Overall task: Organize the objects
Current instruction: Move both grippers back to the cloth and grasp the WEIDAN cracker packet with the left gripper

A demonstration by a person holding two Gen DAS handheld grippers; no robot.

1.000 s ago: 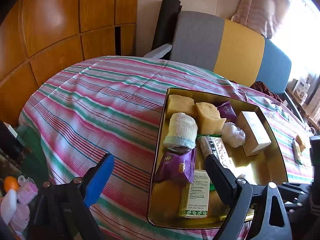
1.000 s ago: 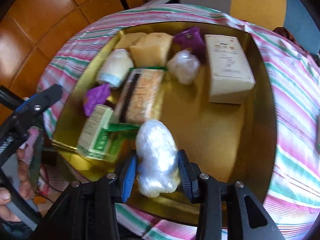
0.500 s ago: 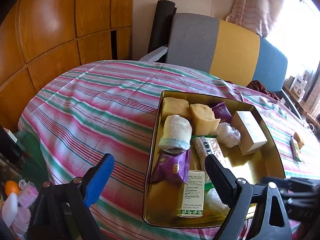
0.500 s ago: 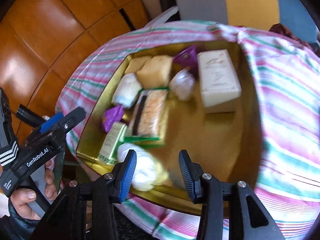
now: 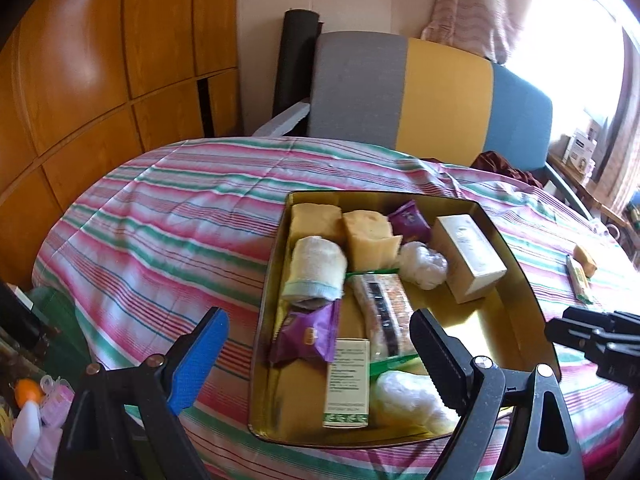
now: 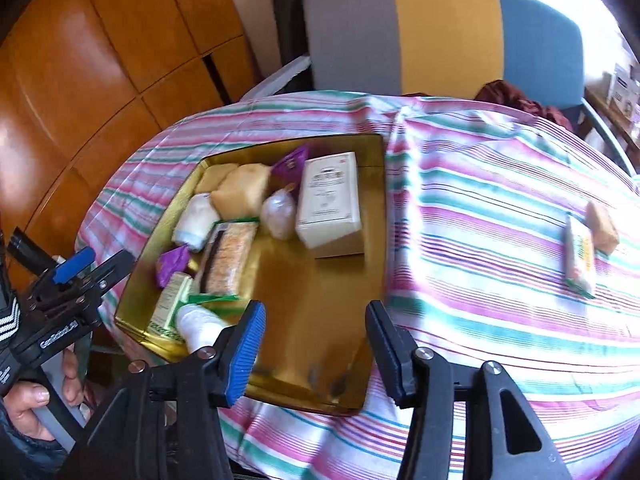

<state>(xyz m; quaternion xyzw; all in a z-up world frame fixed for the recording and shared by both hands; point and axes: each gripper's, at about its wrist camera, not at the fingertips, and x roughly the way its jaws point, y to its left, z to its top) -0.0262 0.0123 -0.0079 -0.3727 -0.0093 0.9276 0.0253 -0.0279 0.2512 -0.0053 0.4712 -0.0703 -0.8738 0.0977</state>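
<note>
Striped-cloth table bearing gold tray, yellow sponge, green-white packet.

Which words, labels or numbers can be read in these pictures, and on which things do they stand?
"GenRobot.AI": on the left gripper, white letters on its black body, slightly blurred.
White box: printed lines, too blurred to read.
Green and white carton: small print, too small to read.
Purple packets: unreadable.

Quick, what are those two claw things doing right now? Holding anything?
Left gripper: open, holding nothing, hovering over the near edge of the gold tray.
Right gripper: open, holding nothing, above the tray.
</note>
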